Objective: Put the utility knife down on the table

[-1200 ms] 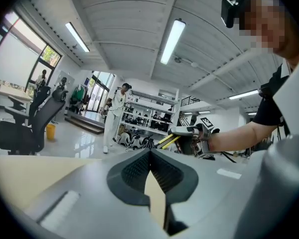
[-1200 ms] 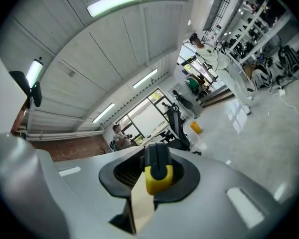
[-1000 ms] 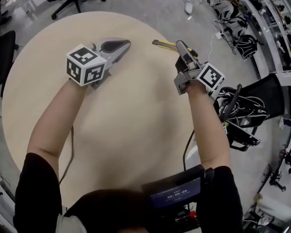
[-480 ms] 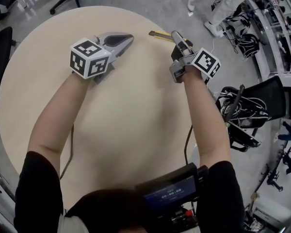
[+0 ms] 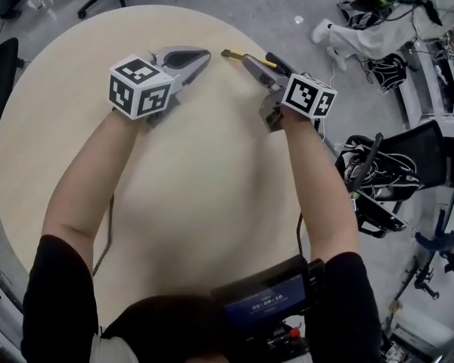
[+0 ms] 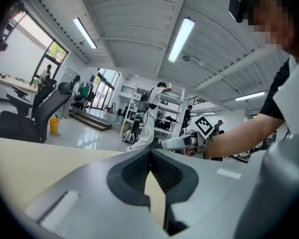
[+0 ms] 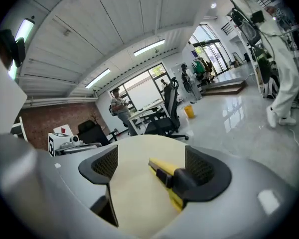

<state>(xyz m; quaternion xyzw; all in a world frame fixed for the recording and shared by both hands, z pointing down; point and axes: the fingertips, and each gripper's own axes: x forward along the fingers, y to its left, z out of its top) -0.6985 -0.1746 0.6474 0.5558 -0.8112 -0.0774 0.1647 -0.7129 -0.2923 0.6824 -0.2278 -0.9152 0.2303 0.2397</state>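
Opening your right gripper with the utility knife loose between its jaws lets it rest on the table, while your left gripper sits pinched together, empty.

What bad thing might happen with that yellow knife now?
The right tool is opening, and the utility knife lies between its jaws, against one of them, so pulling back might drag it. It also seems close to the rim of the table, so a bump might knock it off.

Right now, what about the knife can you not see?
- Right gripper view: knife's near end, behind a pad of the right gripper, whose jaws are opening around it.
- Head view: part of it, under that gripper.
- Both: whether it lies flat on the table.
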